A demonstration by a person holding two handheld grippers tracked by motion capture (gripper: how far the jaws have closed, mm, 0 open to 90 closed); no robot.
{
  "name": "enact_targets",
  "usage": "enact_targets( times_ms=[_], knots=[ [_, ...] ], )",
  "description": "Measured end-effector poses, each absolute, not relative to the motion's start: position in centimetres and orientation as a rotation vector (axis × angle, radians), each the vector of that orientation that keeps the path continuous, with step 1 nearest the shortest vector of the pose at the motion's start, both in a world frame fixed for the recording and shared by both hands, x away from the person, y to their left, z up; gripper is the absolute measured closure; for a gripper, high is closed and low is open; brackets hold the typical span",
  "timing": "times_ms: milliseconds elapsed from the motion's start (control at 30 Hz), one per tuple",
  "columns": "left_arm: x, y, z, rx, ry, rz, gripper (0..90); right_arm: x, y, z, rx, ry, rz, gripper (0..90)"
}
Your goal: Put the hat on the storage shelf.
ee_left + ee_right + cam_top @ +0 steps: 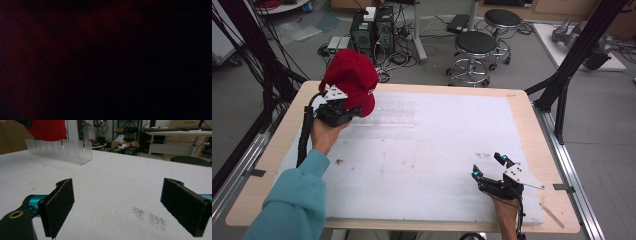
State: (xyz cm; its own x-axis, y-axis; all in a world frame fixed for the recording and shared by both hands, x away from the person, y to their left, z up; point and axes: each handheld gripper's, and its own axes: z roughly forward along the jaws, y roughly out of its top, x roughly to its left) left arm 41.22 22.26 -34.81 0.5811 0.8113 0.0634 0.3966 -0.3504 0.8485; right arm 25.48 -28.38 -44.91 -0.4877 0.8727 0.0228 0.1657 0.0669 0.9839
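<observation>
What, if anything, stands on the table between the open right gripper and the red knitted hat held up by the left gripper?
One thing: the clear slotted plastic rack stands on the white table just below the red knitted hat, towards the right gripper. The stretch of table before the rack looks bare apart from stains.

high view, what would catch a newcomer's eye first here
The red hat stands out, held up by the left tongs over the table's far left corner, above a clear slotted rack. Near the front right edge the right tongs sit low with jaws wide open and nothing between them.
</observation>
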Motion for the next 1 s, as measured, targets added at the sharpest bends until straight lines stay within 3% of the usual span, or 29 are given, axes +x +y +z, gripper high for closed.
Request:
enact_targets(
  times_ms=[1000],
  knots=[
    [41.1,20.8,-35.0,1.934,1.048,0.651,85.2,25.7,-27.2,-45.1,1.007,1.7,1.467,10.7]
  ],
)
